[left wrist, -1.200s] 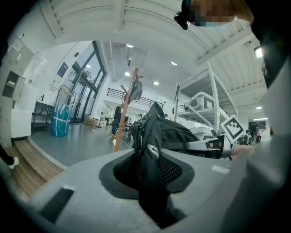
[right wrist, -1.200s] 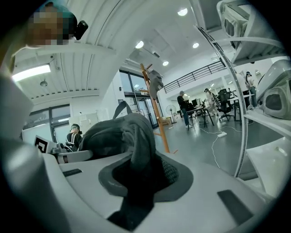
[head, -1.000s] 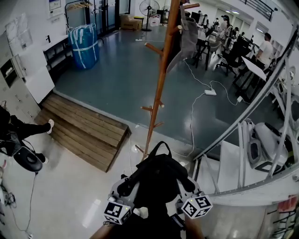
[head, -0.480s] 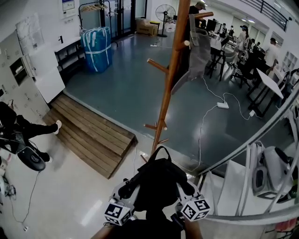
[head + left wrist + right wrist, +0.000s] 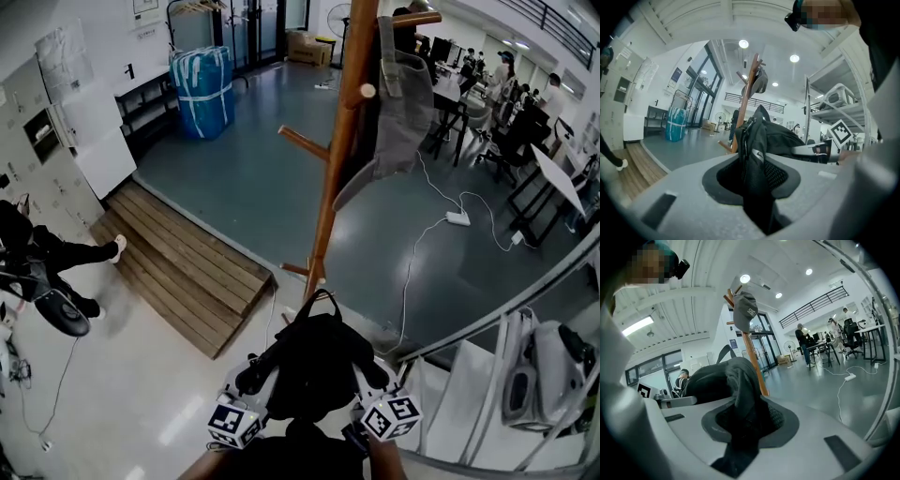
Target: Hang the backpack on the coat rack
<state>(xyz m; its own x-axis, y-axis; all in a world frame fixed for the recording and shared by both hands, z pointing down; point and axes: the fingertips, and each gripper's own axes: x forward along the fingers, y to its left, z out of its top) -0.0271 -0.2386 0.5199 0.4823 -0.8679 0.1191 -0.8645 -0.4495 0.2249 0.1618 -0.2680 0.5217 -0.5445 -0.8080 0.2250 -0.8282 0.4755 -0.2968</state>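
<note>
A black backpack (image 5: 314, 366) hangs between my two grippers, its top loop handle standing up toward the wooden coat rack (image 5: 333, 187). My left gripper (image 5: 255, 377) is shut on the backpack's left side, its jaws pinching black strap fabric (image 5: 757, 154). My right gripper (image 5: 371, 375) is shut on the right side, with dark fabric (image 5: 738, 390) bunched between its jaws. The rack stands just beyond the backpack, with bare pegs low and at mid height. A grey cloth item (image 5: 398, 103) hangs from an upper peg. The rack also shows behind the backpack (image 5: 749, 89) (image 5: 752, 362).
A wooden ramp (image 5: 178, 272) lies left of the rack's base. A slanted metal rail and shelving (image 5: 497, 319) close off the right. A white cable and power strip (image 5: 458, 217) lie on the grey floor. A blue wrapped bundle (image 5: 202, 89) stands far left. A person (image 5: 37, 253) sits at left.
Both grippers have carried the backpack toward the coat rack. The rack looms larger and nearer, and the backpack's loop handle now sits by the pole's lower pegs. Both grips are unchanged.
</note>
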